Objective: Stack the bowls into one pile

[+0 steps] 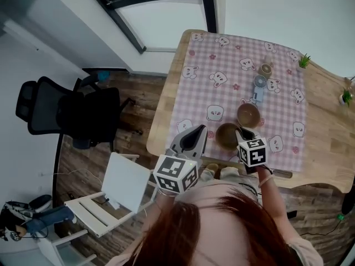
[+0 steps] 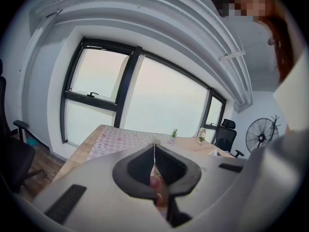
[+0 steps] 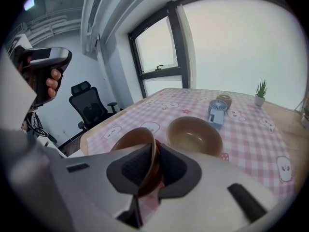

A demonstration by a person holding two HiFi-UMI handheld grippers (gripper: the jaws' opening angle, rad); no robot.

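near brown bowl (image 3: 130,140) on the checked cloth (image 3: 251,129), rim between the slightly parted jaws of the right gripper (image 3: 154,153), seemingly not pinched; second bowl (image 3: 194,137) just beyond, to the right; left gripper (image 2: 154,151) pressed closed, empty.

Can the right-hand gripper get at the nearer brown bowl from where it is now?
Most likely yes: the rim of the nearer round brown bowl already stands between the jaws of the right gripper, and nothing lies in the way.

Surface: wooden table (image 1: 327,143) | Cover: pink checked cloth (image 1: 222,60), bear prints | On cloth: near brown bowl (image 1: 227,136), far brown bowl (image 1: 248,115) just beside, blue fan (image 1: 259,87) beyond | On bare wood: potted plant (image 1: 346,97), right edge
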